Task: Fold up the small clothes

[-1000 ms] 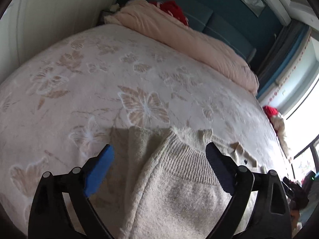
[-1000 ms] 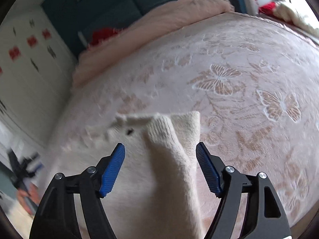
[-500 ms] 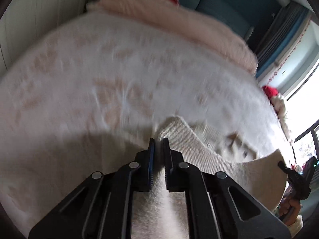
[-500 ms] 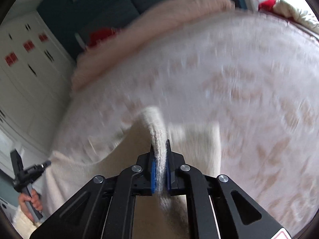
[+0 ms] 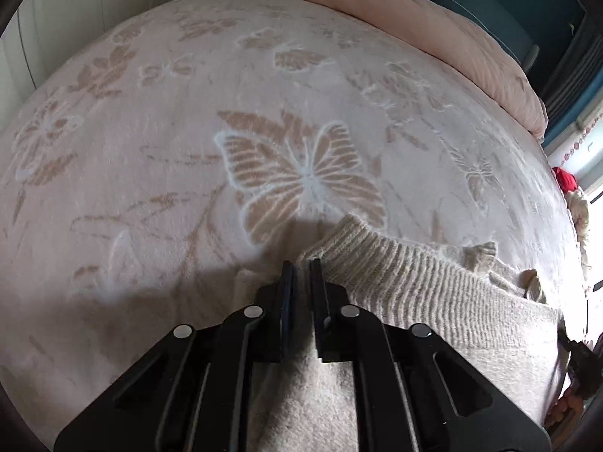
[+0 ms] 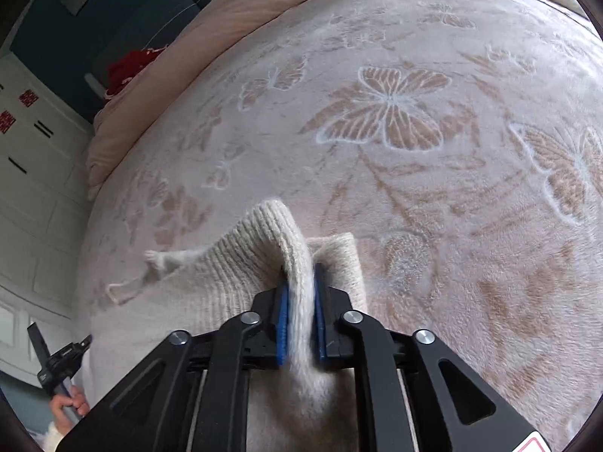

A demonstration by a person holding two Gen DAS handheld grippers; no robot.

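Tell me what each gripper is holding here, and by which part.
Both hold the cream knit sweater. The right gripper pinches its ribbed hem edge; the left gripper is shut on the ribbed band's other end.

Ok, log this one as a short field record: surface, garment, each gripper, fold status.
surface: bed blanket with butterfly pattern
garment: cream knit sweater, ribbed hem raised between the grippers
left gripper: shut on the sweater's ribbed edge
right gripper: shut on a pinched ridge of the sweater
background: pink duvet at the far end
fold status: edge lifted, fold not yet laid down
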